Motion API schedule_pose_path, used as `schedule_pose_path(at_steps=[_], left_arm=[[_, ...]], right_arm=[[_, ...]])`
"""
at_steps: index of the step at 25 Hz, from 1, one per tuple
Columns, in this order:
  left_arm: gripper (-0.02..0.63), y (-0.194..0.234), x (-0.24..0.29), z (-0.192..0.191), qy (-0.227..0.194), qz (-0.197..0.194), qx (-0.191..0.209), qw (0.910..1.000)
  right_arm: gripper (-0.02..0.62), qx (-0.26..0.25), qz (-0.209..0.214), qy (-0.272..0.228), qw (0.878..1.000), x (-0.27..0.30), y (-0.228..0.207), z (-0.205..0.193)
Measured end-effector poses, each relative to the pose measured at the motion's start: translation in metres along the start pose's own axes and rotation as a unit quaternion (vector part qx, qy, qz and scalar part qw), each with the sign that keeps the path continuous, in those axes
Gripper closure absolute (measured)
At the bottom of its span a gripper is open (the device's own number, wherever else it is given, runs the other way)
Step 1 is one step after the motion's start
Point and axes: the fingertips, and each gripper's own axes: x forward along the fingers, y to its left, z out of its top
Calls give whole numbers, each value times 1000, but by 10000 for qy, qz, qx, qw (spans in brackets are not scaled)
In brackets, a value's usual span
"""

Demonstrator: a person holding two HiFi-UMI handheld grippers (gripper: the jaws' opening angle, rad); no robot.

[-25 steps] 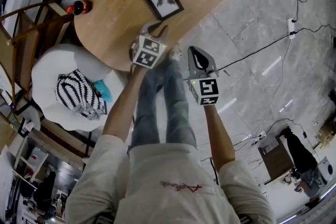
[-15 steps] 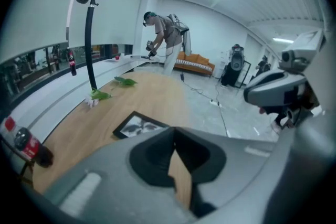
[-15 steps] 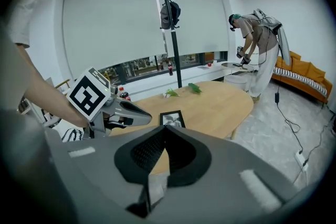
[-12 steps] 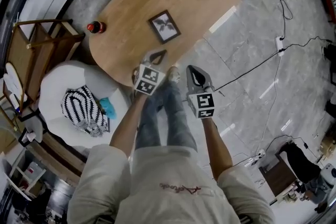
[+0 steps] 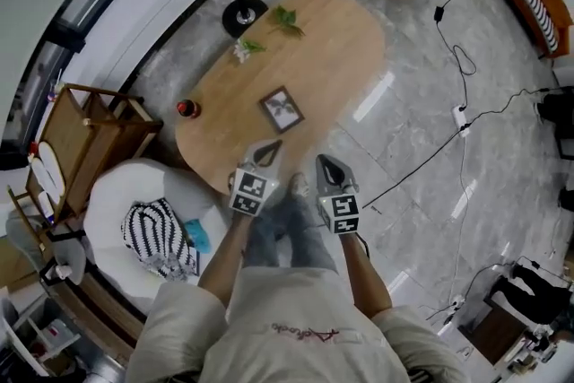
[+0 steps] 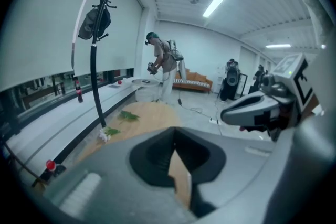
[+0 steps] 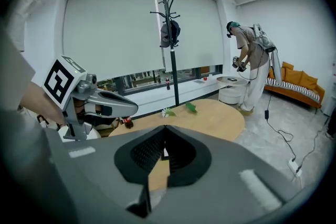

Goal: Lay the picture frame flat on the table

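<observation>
The picture frame lies flat on the oval wooden bench. The left gripper and the right gripper are held apart from it, each with jaws pressed together and empty.

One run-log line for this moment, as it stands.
picture frame: flat on table | left tool: shut, empty | right tool: shut, empty

— The table was pale wood, smooth and matt; the floor was glossy grey stone.
— And the picture frame looked matt, possibly wood; too small to tell.
</observation>
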Motion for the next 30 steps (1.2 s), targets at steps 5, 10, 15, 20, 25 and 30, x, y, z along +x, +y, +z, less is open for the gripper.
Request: schedule_pose_path(at_steps=[5, 10, 15, 20, 25, 30], left_arm=[[604, -2, -30, 50, -257, 69, 81, 9996], [604, -8, -65, 92, -484, 170, 156, 9986], [604, -12, -95, 126, -762, 309, 148, 9965], [604, -12, -121, 151, -912, 444, 231, 9946], [604, -8, -137, 173, -1098, 556, 311, 9919], [604, -10, -142, 187, -1241, 606, 382, 9897]], right_arm=[[592, -27, -163, -271, 9995, -22, -1, 41], [592, -73, -183, -371, 9991, -48, 9, 71], [592, -213, -200, -620, 9976, -69, 13, 96], [592, -320, -221, -857, 9956, -88, 17, 125], [592, -432, -257, -1084, 9928, -99, 16, 149], [592, -467, -283, -1240, 9908, -108, 12, 163]])
